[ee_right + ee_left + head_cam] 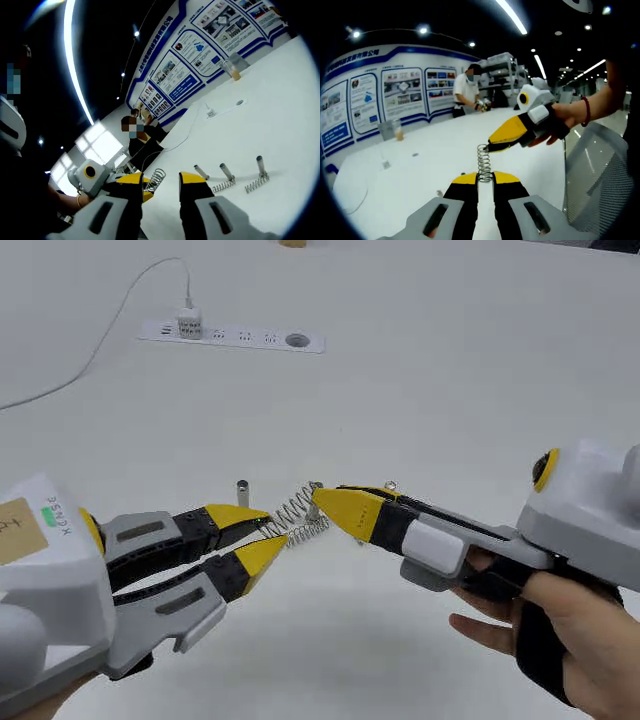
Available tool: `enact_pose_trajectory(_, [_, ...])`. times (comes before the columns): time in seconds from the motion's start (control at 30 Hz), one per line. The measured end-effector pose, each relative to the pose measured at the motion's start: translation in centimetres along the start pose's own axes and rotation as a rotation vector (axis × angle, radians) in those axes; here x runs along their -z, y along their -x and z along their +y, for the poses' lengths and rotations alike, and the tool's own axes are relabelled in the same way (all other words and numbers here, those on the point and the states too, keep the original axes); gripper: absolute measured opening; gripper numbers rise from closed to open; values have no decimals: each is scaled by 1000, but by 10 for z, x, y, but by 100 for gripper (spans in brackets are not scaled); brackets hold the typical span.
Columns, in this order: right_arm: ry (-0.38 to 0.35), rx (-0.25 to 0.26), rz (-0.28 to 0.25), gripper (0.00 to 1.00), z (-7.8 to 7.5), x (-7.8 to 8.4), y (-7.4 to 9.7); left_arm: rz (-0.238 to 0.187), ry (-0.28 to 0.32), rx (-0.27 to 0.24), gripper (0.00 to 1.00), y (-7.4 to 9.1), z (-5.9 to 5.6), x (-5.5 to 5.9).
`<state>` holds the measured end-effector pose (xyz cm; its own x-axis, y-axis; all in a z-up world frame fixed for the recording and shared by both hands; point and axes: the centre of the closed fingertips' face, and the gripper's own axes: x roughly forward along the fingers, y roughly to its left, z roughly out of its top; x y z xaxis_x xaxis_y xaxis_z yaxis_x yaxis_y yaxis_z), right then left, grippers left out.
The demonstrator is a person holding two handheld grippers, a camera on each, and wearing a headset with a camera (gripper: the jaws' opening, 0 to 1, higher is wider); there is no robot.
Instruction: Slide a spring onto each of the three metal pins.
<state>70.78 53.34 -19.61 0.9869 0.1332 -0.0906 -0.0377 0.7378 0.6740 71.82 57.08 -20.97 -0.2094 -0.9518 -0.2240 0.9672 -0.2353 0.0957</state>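
Firmly, the left claw [485, 176] clamped 1 end of a spring [483, 161]; the right claw [162, 183], jaws apart, touched the other.

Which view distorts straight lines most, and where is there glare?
Right gripper view: fisheye curves the ceiling light strip, and the table looks tilted; left gripper view: ceiling lights glare, spring sharp; head view: even light, little distortion.

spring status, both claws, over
Left claw shut on spring. Right claw open at its free end. Three pins bare, two more springs lying beside them. Nothing in the way.
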Motion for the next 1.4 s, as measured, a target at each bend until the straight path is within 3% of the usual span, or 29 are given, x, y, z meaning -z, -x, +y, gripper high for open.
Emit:
enact_pose_trajectory(0.3, [-93,-63,-22,22,12,-2,-5,-40,-47,14,10,3,-6,-13])
enact_pose_trajectory(0.53, [-140,-101,-20,14,20,-2,-7,-42,-64,30,10,3,-11,-19])
enact_pose_trajectory(0.73, [-138,-108,-24,12,21,-2,-8,-30,-68,27,10,2,-10,-17])
enact_pose_trajectory(0.93, [-100,-98,-13,12,19,1,-10,0,-63,24,10,-1,-8,-9])
enact_pose_trajectory(1.2, [41,-41,23,11,14,10,-17,71,-2,9,11,-5,-4,10])
enact_pose_trajectory(1.4, [119,-19,-7,11,11,3,-20,129,44,5,15,-1,-3,29])
